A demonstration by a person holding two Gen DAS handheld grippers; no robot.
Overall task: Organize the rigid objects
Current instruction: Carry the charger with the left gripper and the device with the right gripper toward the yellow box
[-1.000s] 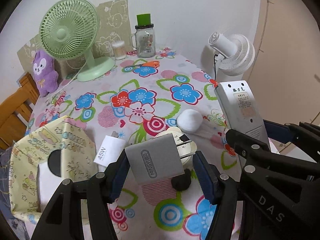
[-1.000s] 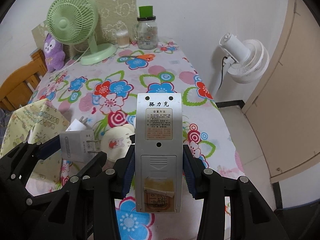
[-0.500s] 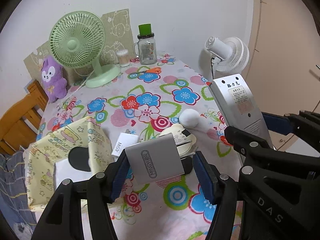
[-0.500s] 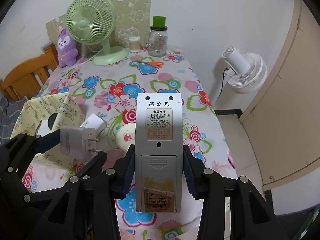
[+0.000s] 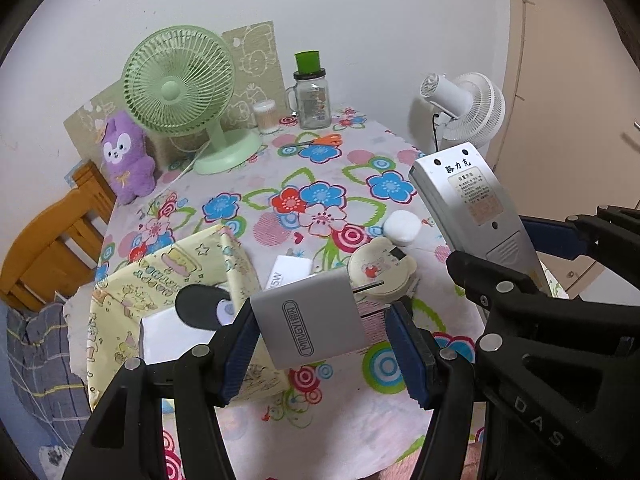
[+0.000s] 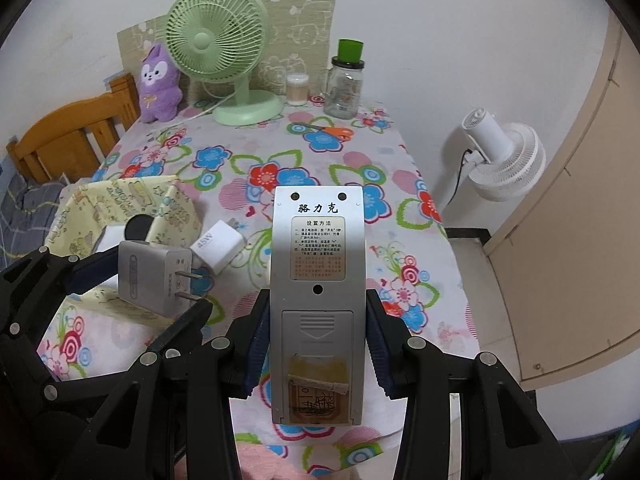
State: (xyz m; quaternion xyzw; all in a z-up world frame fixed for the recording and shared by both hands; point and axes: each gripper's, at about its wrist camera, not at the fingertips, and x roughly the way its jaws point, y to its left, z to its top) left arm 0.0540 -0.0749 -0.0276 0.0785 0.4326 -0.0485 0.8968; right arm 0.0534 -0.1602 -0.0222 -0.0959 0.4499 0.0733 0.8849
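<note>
My left gripper (image 5: 322, 340) is shut on a grey plug-in charger (image 5: 308, 320), held in the air over the near part of the flowered table (image 5: 320, 168). Its two prongs point toward the right pad. The right wrist view shows that same charger (image 6: 152, 276) at lower left. My right gripper (image 6: 318, 340) is shut on a silver remote (image 6: 318, 260), back side up, its label and battery cover showing. In the left wrist view the remote (image 5: 468, 200) sticks up at the right. A white charger (image 5: 288, 270) lies on the table below.
A yellow patterned fabric bin (image 5: 168, 272) sits at the near left with a black round thing (image 5: 200, 306) in it. A bear-shaped case (image 5: 380, 270) and a white puff (image 5: 402, 222) lie mid-table. At the back stand a green fan (image 5: 180, 80), purple plush (image 5: 128, 160), jar (image 5: 314, 96) and scissors (image 5: 320, 141).
Both grippers have risen and drawn back from the table, each keeping its object. More of the table and the fabric bin shows now.
</note>
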